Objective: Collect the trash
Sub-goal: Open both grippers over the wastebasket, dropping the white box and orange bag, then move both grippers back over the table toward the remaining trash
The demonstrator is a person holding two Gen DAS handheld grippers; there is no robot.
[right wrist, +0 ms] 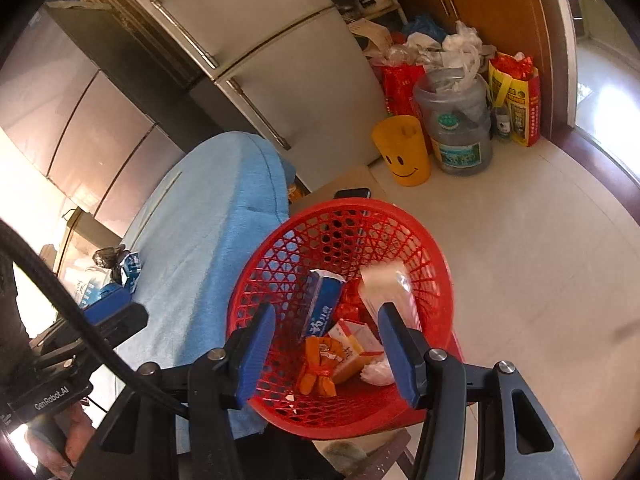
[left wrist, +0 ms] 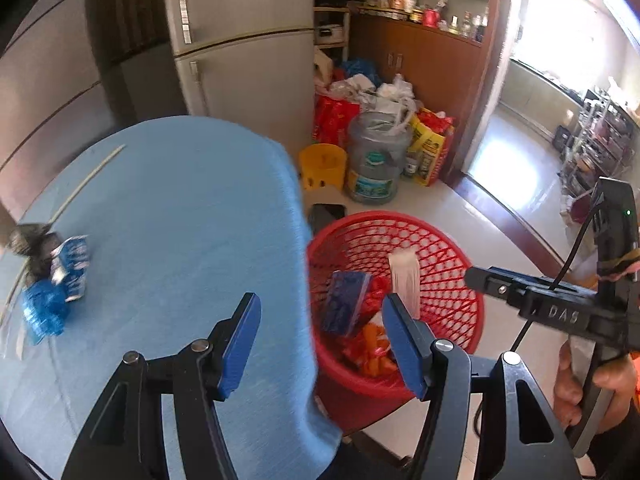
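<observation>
A red mesh basket (left wrist: pixel 452 280) (right wrist: pixel 280 264) stands beside the blue-covered table (left wrist: pixel 180 220) (right wrist: pixel 208 220). In it lie a blue box (right wrist: pixel 322 304), orange wrappers (right wrist: pixel 318 368), an orange-white carton (right wrist: pixel 352 350) and a pale wrapped pack (right wrist: pixel 386 284) (left wrist: pixel 405 276) that looks blurred. My right gripper (right wrist: pixel 326 354) is open and empty over the basket. My left gripper (left wrist: pixel 320 344) is open and empty over the table edge. On the table's left lie a blue-white carton (left wrist: pixel 72 264), a crumpled blue wrapper (left wrist: pixel 42 308) and a dark bag (left wrist: pixel 28 240).
A refrigerator (left wrist: pixel 240 40) stands behind the table. On the floor are a yellow smiley bin (right wrist: pixel 404 152), a large water jug (right wrist: pixel 460 128), and red and yellow bags (right wrist: pixel 516 96). A thin stick (left wrist: pixel 92 176) lies on the table. A phone (right wrist: pixel 352 193) lies behind the basket.
</observation>
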